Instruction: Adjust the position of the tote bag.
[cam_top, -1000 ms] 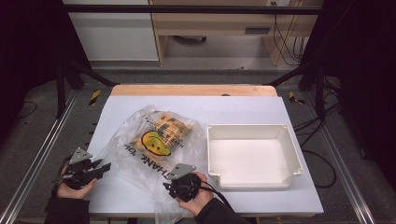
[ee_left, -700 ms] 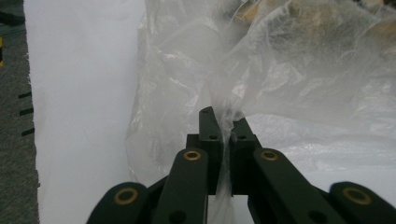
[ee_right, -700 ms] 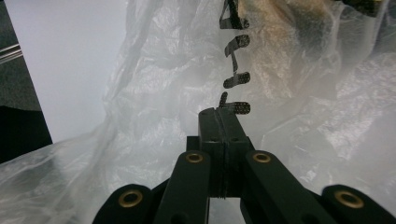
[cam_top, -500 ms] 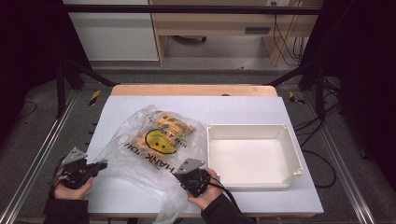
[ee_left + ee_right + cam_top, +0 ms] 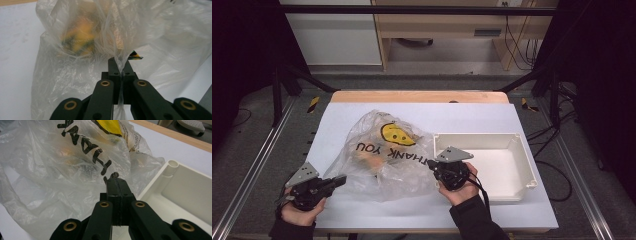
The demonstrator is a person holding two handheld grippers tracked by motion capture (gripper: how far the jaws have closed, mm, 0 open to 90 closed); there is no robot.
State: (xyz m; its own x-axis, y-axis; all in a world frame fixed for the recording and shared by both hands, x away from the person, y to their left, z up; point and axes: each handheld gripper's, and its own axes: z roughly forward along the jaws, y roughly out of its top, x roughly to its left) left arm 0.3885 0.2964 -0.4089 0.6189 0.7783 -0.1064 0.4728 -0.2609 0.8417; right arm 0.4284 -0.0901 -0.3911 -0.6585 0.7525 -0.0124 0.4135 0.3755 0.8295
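A clear plastic bag (image 5: pixel 384 155), printed with THANK YOU and a yellow smiley, holds yellow and orange items that I see only as blurs through the film. My left gripper (image 5: pixel 340 180) is at its near-left edge. In the left gripper view this gripper (image 5: pixel 121 67) is shut on a twisted strand of the plastic bag (image 5: pixel 82 37). My right gripper (image 5: pixel 431 164) meets the bag's right side beside the tray. Seen in the right gripper view, that gripper (image 5: pixel 116 182) is shut with its tips at the film of the bag (image 5: pixel 62 170). The bag hangs stretched between both grippers.
A white rectangular tray (image 5: pixel 482 136) stands on the table's right half, its near-left corner (image 5: pixel 172 166) close to my right gripper. White paper (image 5: pixel 492 117) covers the table, and a wooden edge (image 5: pixel 417 96) runs along the back. Metal rails flank both sides.
Both grippers went from open to shut at the bag's edges and rose. The right hand moved right toward the tray, and the bag was pulled up and spread between them.
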